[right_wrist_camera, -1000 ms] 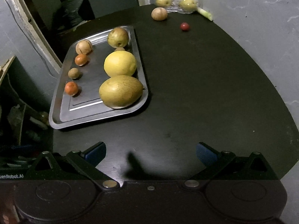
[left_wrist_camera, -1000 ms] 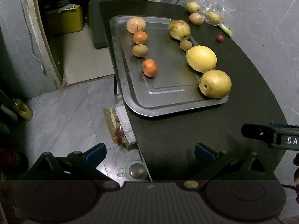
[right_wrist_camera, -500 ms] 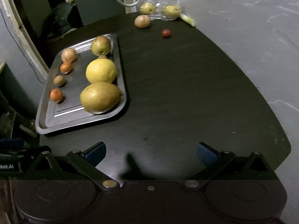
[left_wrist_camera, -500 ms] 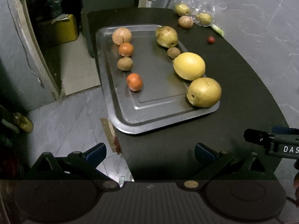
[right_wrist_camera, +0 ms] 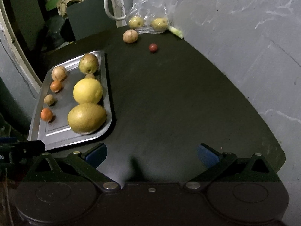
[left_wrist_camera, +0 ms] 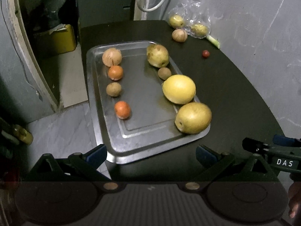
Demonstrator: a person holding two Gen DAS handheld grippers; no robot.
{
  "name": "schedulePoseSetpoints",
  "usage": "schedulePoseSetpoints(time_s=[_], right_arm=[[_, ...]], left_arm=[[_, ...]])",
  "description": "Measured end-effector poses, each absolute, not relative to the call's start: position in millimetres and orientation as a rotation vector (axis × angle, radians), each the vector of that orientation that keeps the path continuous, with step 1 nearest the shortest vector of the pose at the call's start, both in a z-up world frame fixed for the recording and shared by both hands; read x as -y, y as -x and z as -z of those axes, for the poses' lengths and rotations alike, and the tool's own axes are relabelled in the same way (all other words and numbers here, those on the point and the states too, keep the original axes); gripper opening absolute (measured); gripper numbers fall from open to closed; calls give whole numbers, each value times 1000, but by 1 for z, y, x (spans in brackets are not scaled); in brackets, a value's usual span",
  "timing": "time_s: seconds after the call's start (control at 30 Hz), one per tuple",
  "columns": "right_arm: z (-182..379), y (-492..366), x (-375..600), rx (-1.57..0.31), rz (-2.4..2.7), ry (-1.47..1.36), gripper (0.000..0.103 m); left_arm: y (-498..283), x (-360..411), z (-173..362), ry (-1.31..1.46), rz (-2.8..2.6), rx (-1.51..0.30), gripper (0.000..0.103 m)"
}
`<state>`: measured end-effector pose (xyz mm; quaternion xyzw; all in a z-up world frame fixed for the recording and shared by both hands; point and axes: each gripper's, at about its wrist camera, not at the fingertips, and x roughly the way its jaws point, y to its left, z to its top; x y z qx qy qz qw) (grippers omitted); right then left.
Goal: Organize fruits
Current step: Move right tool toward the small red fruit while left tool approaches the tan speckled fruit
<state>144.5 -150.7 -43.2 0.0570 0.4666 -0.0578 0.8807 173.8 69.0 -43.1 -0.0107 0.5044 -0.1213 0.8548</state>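
A steel tray (left_wrist_camera: 143, 143) (right_wrist_camera: 56, 141) lies on the dark table and holds several fruits. Its left row has two small oranges (left_wrist_camera: 122, 109) and a kiwi (left_wrist_camera: 113, 89). Its right side has a yellow citrus (left_wrist_camera: 178, 89) (right_wrist_camera: 87, 91) and a large yellow-brown pear (left_wrist_camera: 193, 117) (right_wrist_camera: 87, 117). A small red fruit (right_wrist_camera: 153, 47) (left_wrist_camera: 205, 53) and a brown round fruit (right_wrist_camera: 130, 36) lie loose at the table's far end. My left gripper (left_wrist_camera: 151, 155) is open over the tray's near edge, holding nothing. My right gripper (right_wrist_camera: 152, 154) is open over bare table to the tray's right.
A clear plastic bag (right_wrist_camera: 148, 9) with two yellow fruits (right_wrist_camera: 159, 24) sits at the table's far end by the grey wall (right_wrist_camera: 244, 37). A white cable loop (right_wrist_camera: 112, 9) hangs behind it. Left of the table there is tiled floor (left_wrist_camera: 62, 131) and a yellow container (left_wrist_camera: 56, 41).
Both grippers have swung so the tray and table slid in view: the tray sits more central for the left wrist and farther left for the right wrist. No fruit has moved.
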Motion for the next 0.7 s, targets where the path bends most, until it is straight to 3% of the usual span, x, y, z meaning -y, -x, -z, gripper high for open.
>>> schedulePoseSetpoints(time_s=[0.7], right_arm=[[43, -179, 172, -869, 130, 22, 102]], left_arm=[[-214, -40, 41, 37, 219, -1069, 102]])
